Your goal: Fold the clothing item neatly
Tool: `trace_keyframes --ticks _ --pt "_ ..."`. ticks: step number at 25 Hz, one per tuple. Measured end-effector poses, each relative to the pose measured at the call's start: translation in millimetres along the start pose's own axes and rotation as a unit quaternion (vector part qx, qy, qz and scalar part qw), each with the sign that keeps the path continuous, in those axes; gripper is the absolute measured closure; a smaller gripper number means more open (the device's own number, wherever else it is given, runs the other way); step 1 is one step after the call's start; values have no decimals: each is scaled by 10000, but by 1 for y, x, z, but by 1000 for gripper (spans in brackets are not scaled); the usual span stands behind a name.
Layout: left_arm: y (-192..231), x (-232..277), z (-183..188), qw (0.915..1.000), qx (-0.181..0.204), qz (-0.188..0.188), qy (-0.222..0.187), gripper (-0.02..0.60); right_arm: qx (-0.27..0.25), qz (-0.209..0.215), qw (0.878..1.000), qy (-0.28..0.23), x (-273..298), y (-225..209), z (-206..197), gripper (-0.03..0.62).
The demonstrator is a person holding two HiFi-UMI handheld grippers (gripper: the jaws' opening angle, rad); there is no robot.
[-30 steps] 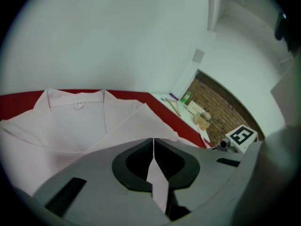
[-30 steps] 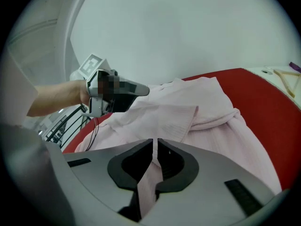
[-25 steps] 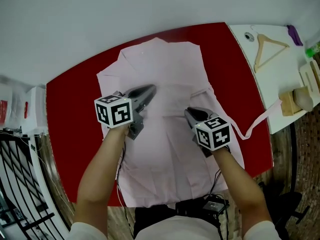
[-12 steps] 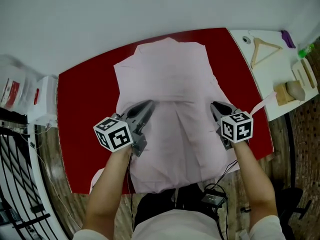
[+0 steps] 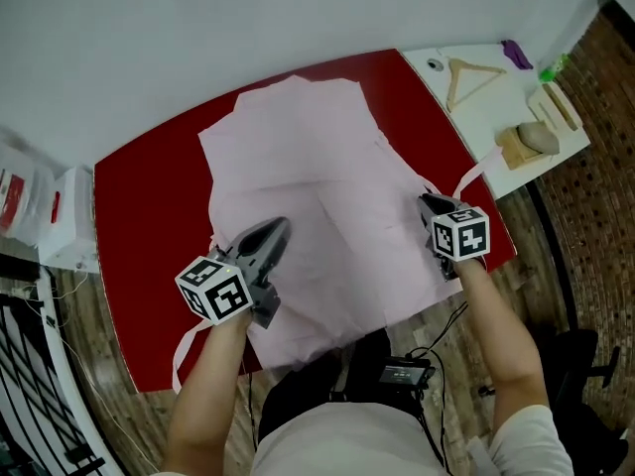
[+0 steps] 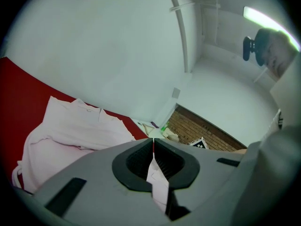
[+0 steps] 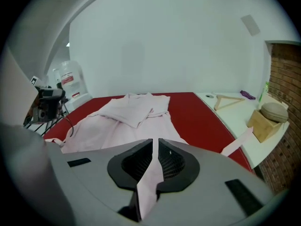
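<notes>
1. Two grippers, the left gripper and the right gripper, each have jaws pressed together on pink fabric.
2. One garment lies spread across the table, pinched at two spots.
3. One hanger lies beyond the table's right end.

Two grippers — left gripper, right gripper — one pink garment, one red table, one wooden hanger

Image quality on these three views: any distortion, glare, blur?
Head view: wide-angle bowing curves the red table edges; light even, no glare. Left gripper view: black fisheye vignette, ceiling light strip glares top right, left tongs soft up close. Right gripper view: same vignette, pale pink cloth garment sharp, right tongs blurry.
</notes>
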State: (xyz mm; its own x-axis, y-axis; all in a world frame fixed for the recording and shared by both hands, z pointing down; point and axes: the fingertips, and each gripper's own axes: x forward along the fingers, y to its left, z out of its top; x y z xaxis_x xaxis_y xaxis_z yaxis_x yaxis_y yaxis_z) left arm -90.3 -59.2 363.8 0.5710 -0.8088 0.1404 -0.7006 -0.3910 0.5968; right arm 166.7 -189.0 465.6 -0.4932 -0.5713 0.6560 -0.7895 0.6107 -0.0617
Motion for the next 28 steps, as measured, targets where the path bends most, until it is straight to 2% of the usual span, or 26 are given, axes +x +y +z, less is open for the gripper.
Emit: trace_keyframes --ticks 5,12,15,22,28 --pt "-43 24 -20 9995 56 -286 81 571 327 -312 9989 86 -19 -55 -14 572" --pt "-72 82 -42 9992 -97 -327 202 571 571 -666 9958 274 -20 -141 -32 572" --pt "-79 104 -50 9991 -162 -297 261 571 674 -851 9938 260 -17 -183 -32 572" --pt "-89 151 -63 9986 -241 -236 411 571 1430 -1322 9809 3 -8 -279 -31 571" --pt "-97 193 -71 9976 -256 -351 540 571 1710 -1589 9723 -55 4 -325 -33 562"
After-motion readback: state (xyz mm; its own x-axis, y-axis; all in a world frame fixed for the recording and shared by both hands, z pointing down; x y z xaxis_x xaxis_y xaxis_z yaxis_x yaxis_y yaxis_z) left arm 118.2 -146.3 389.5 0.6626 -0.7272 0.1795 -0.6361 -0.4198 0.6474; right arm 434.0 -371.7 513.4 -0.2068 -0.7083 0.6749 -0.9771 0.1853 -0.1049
